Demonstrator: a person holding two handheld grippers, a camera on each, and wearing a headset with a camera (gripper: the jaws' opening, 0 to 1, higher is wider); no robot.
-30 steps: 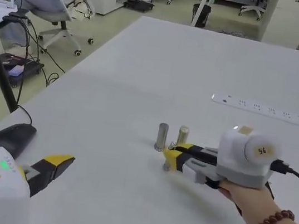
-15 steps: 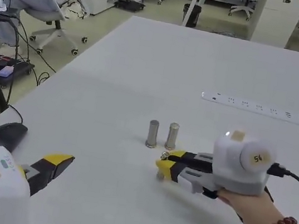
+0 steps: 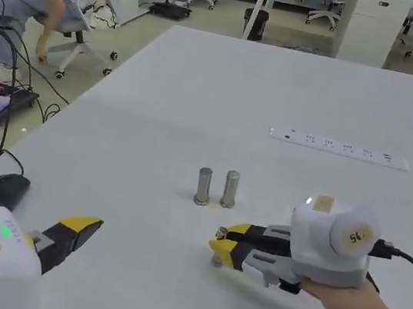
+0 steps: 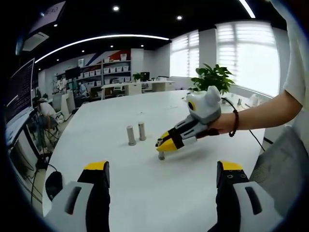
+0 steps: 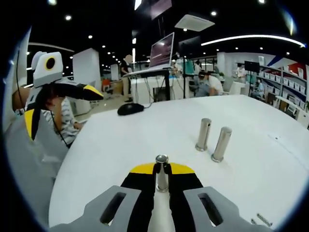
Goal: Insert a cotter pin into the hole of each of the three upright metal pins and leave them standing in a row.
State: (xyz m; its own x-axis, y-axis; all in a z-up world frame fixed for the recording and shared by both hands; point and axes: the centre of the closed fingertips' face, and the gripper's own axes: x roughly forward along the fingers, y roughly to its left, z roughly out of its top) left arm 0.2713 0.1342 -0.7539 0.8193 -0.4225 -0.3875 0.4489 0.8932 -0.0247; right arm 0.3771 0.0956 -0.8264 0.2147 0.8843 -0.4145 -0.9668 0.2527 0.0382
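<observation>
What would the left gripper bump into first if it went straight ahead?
Probably the metal pin held in the right gripper, which sits almost dead ahead of the left gripper. The two standing pins lie slightly aside. Depth is unclear.

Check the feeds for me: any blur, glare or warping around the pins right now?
Head view: even light, standing pins crisp, a soft shadow beneath the right gripper. Left gripper view: fisheye bows the table, windows blown out. Right gripper view: held pin sharp between the fingers, edges warped.
</observation>
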